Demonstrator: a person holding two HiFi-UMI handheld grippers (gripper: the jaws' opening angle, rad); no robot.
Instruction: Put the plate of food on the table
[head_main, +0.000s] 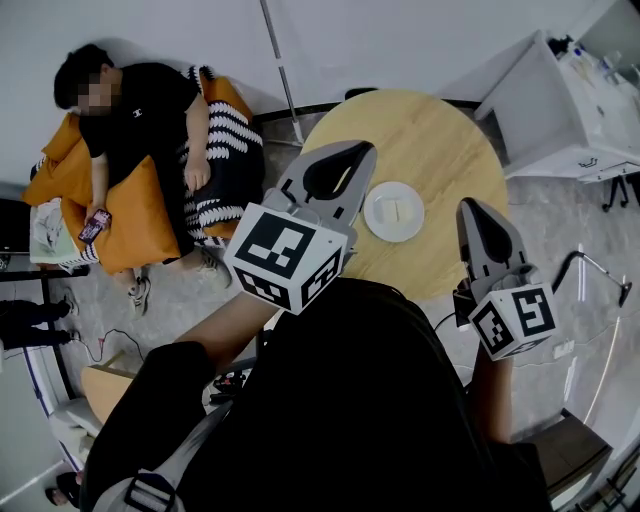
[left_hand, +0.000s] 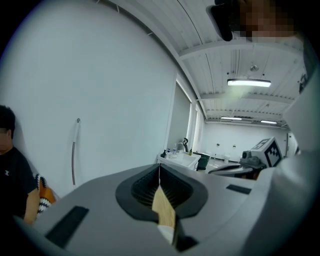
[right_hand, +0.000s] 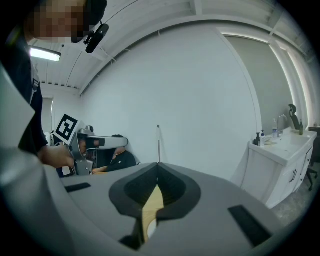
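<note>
A white plate (head_main: 393, 211) with a pale piece of food on it rests on the round wooden table (head_main: 440, 140), near its front edge. My left gripper (head_main: 362, 150) is held up above the table's left side, just left of the plate, its jaws shut and empty. To the right of the plate my right gripper (head_main: 468, 206) is also shut with nothing in it. In the left gripper view, the left gripper (left_hand: 160, 167) shows a sliver of table wood (left_hand: 164, 210) through its jaw slot. In the right gripper view, the right gripper (right_hand: 158, 165) shows the same wood (right_hand: 152, 205).
A person (head_main: 150, 120) sits on an orange seat (head_main: 140, 215) at the left by the wall, holding a phone. A white cabinet (head_main: 560, 110) with bottles stands at the back right. A thin pole (head_main: 283, 75) leans against the wall behind the table.
</note>
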